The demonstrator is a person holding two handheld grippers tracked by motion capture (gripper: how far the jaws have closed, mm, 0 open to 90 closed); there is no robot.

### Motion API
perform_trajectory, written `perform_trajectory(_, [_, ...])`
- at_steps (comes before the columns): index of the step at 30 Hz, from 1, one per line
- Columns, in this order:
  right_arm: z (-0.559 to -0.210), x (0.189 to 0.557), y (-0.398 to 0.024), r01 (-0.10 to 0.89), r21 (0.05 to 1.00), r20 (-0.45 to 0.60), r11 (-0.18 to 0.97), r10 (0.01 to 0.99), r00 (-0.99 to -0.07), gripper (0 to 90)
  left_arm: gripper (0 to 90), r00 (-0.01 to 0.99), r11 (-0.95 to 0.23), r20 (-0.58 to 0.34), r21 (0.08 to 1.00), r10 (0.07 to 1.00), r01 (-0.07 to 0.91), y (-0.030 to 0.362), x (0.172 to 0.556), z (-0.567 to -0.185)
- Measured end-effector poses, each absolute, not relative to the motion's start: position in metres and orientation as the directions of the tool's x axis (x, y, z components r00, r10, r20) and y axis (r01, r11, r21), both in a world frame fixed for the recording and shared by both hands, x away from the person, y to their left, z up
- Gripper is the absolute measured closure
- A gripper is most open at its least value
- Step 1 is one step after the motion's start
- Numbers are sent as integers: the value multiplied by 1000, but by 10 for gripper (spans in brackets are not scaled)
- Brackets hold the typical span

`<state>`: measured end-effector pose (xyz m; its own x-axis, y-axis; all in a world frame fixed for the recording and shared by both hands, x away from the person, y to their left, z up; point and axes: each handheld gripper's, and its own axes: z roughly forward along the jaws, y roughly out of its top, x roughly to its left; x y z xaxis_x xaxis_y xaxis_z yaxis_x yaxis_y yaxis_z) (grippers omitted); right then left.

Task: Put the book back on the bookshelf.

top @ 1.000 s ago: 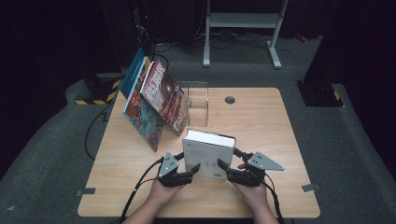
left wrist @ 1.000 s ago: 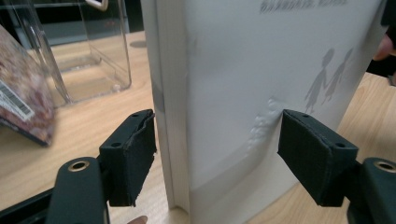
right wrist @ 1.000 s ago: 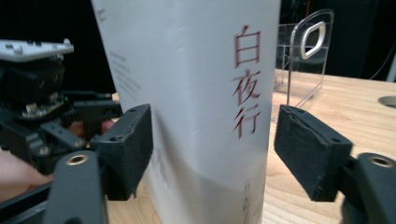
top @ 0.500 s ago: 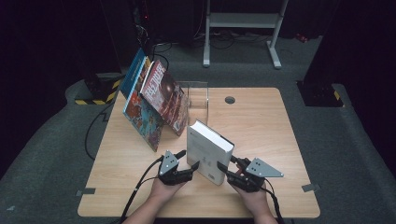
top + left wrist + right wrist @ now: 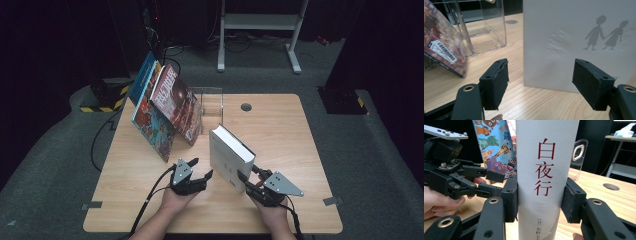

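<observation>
Right gripper (image 5: 248,178) clamps white book's (image 5: 227,156) spine upright; left gripper (image 5: 201,168) seemingly clear, jaws apart.

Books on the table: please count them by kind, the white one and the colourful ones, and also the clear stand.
White book, upright, spine clamped by the right gripper: 1
Colourful books leaning together: 3, as far as I can tell
Clear stand: 1
Total: 5

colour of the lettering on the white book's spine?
Red lettering on the white book, with small grey print lower down. Clearest in the right gripper view.
</observation>
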<state>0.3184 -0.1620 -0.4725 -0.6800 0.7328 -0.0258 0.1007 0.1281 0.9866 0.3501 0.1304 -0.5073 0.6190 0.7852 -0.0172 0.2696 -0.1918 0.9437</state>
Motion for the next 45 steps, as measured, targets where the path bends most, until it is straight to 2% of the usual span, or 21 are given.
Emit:
perform_trajectory(10, [-472,321,-163,112,986,-26,124,777,-628,536,280,605,-239,2,919,796,312,143,355,-507])
perform_trajectory(24, [-468,321,-162,147,982,-3,119,785,-620,509,290,596,-334,36,854,802,398,176,356,-511])
perform_trajectory(29, [-464,322,-161,174,979,24,108,785,-619,464,298,598,-357,40,833,800,422,184,352,-516])
perform_trajectory(31, [-459,324,-161,189,977,41,100,781,-623,431,312,600,-365,51,834,798,415,186,350,-518])
perform_trajectory(32, [-454,327,-160,216,972,64,96,773,-631,370,312,602,-351,32,837,798,420,186,350,-519])
perform_trajectory(33, [-454,327,-160,216,972,64,96,773,-631,370,324,602,-351,32,837,798,420,186,350,-519])
perform_trajectory(34, [-449,331,-156,254,962,74,100,799,-597,355,342,606,-348,29,839,795,417,186,349,-519])
perform_trajectory(36, [-447,332,-154,272,957,79,104,806,-587,370,394,619,-351,25,841,785,411,187,349,-519])
perform_trajectory(38, [-443,331,-152,247,962,62,115,790,-610,405,401,621,-346,18,843,783,412,188,350,-520])
perform_trajectory(42, [-440,332,-150,249,964,85,91,784,-615,356,384,616,-329,0,846,788,421,190,350,-520])
perform_trajectory(43, [-438,333,-150,239,967,79,85,794,-603,410,384,614,-326,0,847,790,420,190,349,-520])
perform_trajectory(44, [-438,333,-150,239,967,79,85,794,-603,410,384,613,-327,3,847,790,418,190,349,-520])
perform_trajectory(45, [-437,334,-149,245,965,78,93,791,-606,479,374,611,-329,4,846,791,420,190,349,-520])
